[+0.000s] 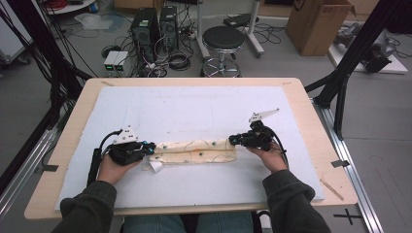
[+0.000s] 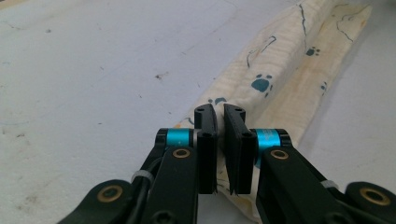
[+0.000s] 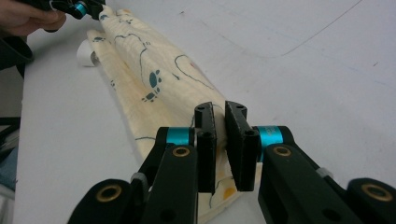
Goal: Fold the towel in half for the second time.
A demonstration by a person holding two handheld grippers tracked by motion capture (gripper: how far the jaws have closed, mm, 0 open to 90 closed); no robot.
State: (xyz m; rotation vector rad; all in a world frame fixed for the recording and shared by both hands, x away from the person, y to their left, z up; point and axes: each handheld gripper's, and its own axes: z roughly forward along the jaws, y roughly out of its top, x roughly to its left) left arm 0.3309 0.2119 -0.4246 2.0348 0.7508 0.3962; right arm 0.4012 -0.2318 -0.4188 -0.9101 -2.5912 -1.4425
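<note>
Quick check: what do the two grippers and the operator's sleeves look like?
Both the left gripper and the right gripper are black with cyan bands and brass-coloured pivot screws. Each carries a grey three-cornered plate and trails a black cable. Sleeves are dark olive-grey.

Soft printed cloth (image 1: pixel 197 151) lies on a matt white mat (image 1: pixel 194 111) over wood.

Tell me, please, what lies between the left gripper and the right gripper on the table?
In the high view, the folded cream cloth with paw prints spans the stretch from the left gripper to the right gripper, lying on the white mat.
</note>
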